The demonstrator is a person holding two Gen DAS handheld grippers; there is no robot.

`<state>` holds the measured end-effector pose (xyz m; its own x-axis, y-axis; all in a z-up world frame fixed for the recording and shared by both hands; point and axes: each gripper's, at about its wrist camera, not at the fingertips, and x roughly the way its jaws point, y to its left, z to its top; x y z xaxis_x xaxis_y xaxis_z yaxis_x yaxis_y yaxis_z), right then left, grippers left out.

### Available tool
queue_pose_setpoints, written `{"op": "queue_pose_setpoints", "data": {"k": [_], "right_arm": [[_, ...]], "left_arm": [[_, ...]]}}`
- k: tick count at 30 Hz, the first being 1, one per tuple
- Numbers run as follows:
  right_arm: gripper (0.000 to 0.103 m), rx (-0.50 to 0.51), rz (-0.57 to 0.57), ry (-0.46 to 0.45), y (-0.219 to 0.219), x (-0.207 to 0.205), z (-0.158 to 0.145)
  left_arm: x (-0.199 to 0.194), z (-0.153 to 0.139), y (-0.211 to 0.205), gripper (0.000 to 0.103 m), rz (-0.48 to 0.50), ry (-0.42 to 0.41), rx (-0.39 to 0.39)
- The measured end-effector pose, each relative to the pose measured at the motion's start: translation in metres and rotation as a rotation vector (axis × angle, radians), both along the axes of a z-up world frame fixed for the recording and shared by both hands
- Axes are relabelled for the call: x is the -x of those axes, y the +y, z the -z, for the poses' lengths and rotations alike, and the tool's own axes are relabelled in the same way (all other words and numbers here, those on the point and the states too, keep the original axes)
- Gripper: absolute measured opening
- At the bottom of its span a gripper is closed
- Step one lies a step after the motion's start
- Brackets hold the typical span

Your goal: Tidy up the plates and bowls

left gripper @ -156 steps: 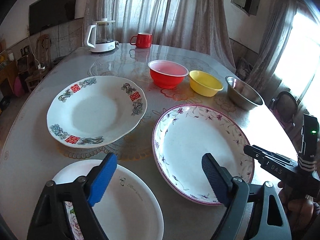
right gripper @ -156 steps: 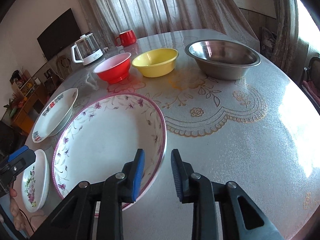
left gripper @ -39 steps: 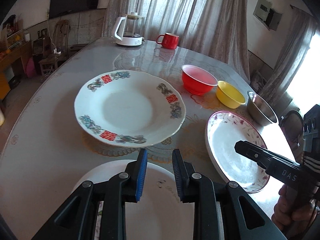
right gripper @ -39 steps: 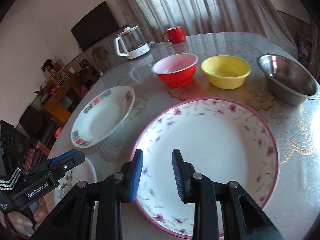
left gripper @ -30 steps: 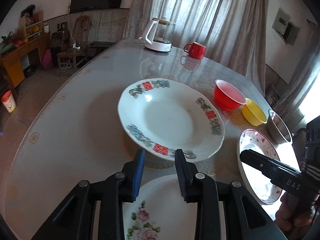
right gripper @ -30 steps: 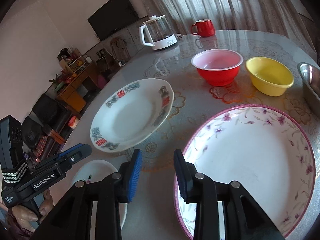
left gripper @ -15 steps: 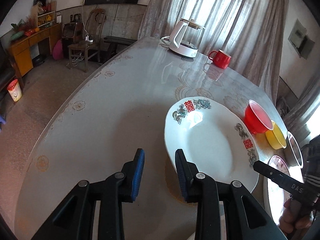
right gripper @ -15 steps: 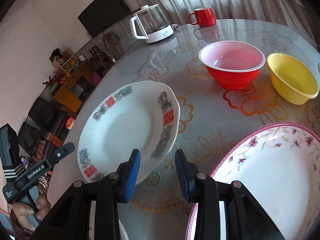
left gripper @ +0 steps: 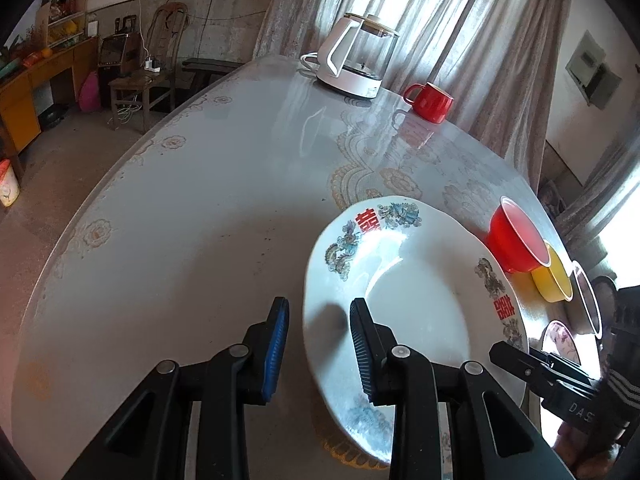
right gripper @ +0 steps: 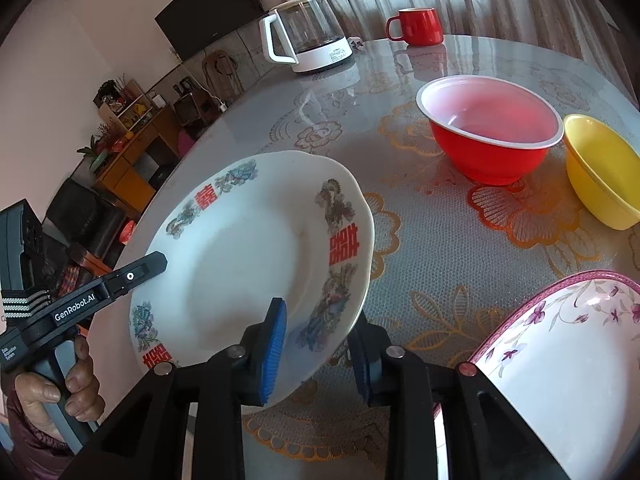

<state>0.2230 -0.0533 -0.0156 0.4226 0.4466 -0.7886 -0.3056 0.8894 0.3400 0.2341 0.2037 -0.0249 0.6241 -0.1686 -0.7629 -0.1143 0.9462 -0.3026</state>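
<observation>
A white plate with red characters and dragon pattern point(left gripper: 420, 288) point(right gripper: 256, 256) lies on the round table. My left gripper point(left gripper: 320, 344) is open and straddles its left rim, one finger over the plate, one outside. My right gripper point(right gripper: 318, 344) is open and straddles the plate's near right rim. Neither gripper is closed on it. The purple-flowered plate point(right gripper: 560, 360) lies at the right. A red bowl point(right gripper: 492, 128) and a yellow bowl point(right gripper: 604, 172) stand behind it. A steel bowl's rim point(left gripper: 586, 300) shows in the left wrist view.
A glass kettle point(right gripper: 306, 32) and a red mug point(right gripper: 420, 26) stand at the table's far side. The table's left edge point(left gripper: 100, 216) drops to the floor, with chairs and a cabinet beyond. A small flowered plate's edge point(left gripper: 446, 446) peeks under my left gripper.
Both grippers have moved left from the flowered plates to the red-character plate. They now sit at its opposite rims, jaws a little apart as before.
</observation>
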Motion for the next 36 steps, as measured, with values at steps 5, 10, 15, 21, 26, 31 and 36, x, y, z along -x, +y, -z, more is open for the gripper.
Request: {"op": "queue_pose_setpoints", "data": {"k": [5, 10, 15, 21, 26, 31, 36], "right_arm": [[0.030, 0.009, 0.000, 0.007, -0.001, -0.002, -0.001], [0.032, 0.031, -0.031, 0.003, -0.001, -0.005, -0.001], [0.032, 0.043, -0.046, 0.010, 0.002, -0.012, 0.000], [0.032, 0.060, -0.048, 0.007, 0.011, -0.015, 0.004], [0.032, 0.056, -0.058, 0.013, 0.010, -0.016, 0.003], [0.032, 0.033, -0.050, 0.022, 0.008, -0.019, 0.005], [0.033, 0.048, -0.042, 0.015, 0.009, -0.015, 0.003]], "left_arm": [[-0.002, 0.000, -0.008, 0.028, 0.057, 0.013, -0.051], [0.008, 0.000, -0.005, 0.028, 0.123, 0.011, -0.058], [-0.003, 0.002, -0.001, 0.030, 0.098, 0.005, -0.044], [-0.004, 0.005, -0.004, 0.029, 0.131, 0.023, 0.001], [0.002, 0.003, 0.004, 0.030, 0.147, 0.017, 0.004], [-0.012, 0.007, 0.008, 0.039, 0.094, 0.029, 0.027], [-0.003, 0.003, -0.007, 0.027, 0.135, 0.019, -0.003]]}}
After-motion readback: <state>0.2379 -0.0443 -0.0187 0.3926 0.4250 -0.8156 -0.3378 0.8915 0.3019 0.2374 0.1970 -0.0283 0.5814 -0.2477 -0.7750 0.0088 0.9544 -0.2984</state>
